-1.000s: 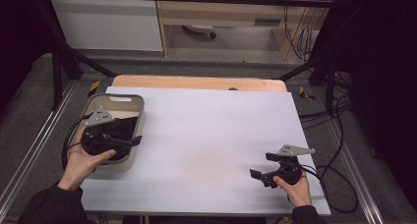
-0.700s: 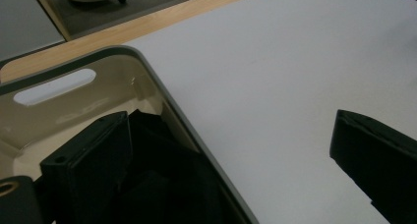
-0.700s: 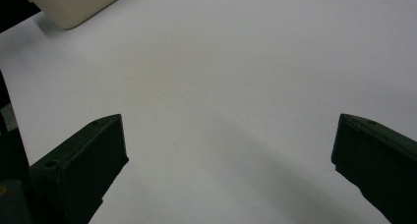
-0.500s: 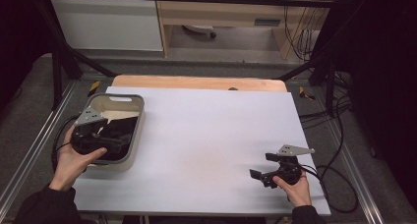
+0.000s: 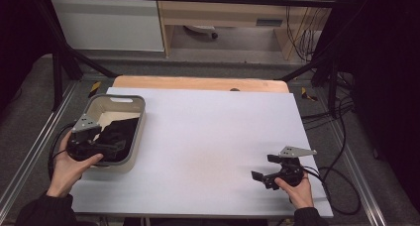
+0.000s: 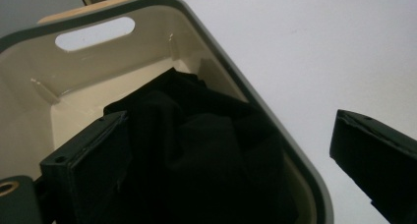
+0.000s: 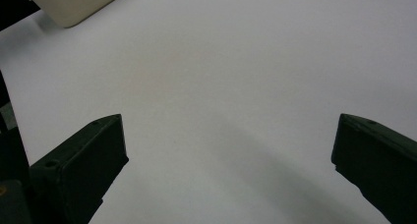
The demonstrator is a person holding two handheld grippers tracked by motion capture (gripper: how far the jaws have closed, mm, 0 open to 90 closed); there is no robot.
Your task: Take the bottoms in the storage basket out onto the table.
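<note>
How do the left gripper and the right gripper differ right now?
The left gripper hangs over the beige bin with black cloth between its jaws; the right gripper sits above bare white table. The left straddles the bin's rim; the right is near nothing. Both are open and hand-held.

A bin [image 5: 136, 132] sits on the desk [image 5: 213, 137] at its left edge. Inside the bin lies a bundled cloth [image 5: 119, 134], toward the bin's near end and right wall. The left tongs [image 5: 106, 145] hang over the bin's near end, one jaw inside, the other beyond the bin's right wall. The right tongs [image 5: 265, 169] rest far right of the bin, near the desk's front edge.
</note>
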